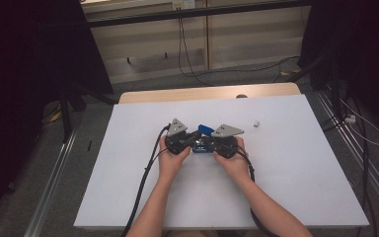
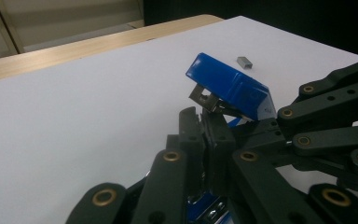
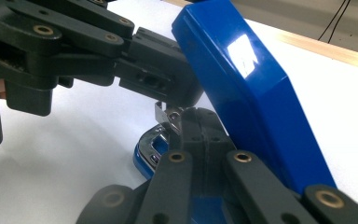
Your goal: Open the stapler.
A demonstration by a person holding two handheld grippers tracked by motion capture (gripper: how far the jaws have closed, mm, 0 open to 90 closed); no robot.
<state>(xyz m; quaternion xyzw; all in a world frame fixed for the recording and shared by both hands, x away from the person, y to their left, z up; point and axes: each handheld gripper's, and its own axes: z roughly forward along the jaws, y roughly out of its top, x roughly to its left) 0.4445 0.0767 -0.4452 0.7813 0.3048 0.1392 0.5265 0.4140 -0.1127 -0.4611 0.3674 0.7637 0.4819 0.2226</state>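
- High view: near the middle of the white table (image 1: 286, 163), the left gripper (image 1: 193, 139) and the right gripper (image 1: 208, 143) meet tip to tip over a blue stapler (image 1: 203, 129). Its lid sticks up toward 12 o'clock between the two grey plates. A small block of staples (image 1: 257, 123) lies on the table at about 2 o'clock from the stapler, well apart from it. A hand wraps each gripper, forearms coming in from 6 o'clock.
- Left gripper view: the left gripper (image 2: 204, 122) has its jaws pressed together, rising from 6 o'clock. The stapler (image 2: 230, 88) has its blue lid swung up and open at 12 o'clock just past the jaw tips, its metal magazine end showing under it. What the tips pinch I cannot tell. The right gripper (image 2: 265, 127) comes in from 3 o'clock, and the block of staples (image 2: 244, 61) lies beyond at 1 o'clock.
- Right gripper view: the right gripper (image 3: 199, 122) is likewise closed, its tips at a metal part of the stapler (image 3: 256, 93), whose raised lid leans from 12 toward 4 o'clock. The chrome and blue base lies low at 7 o'clock of the tips. The left gripper (image 3: 177, 91) reaches in from 10 o'clock, touching the lid.
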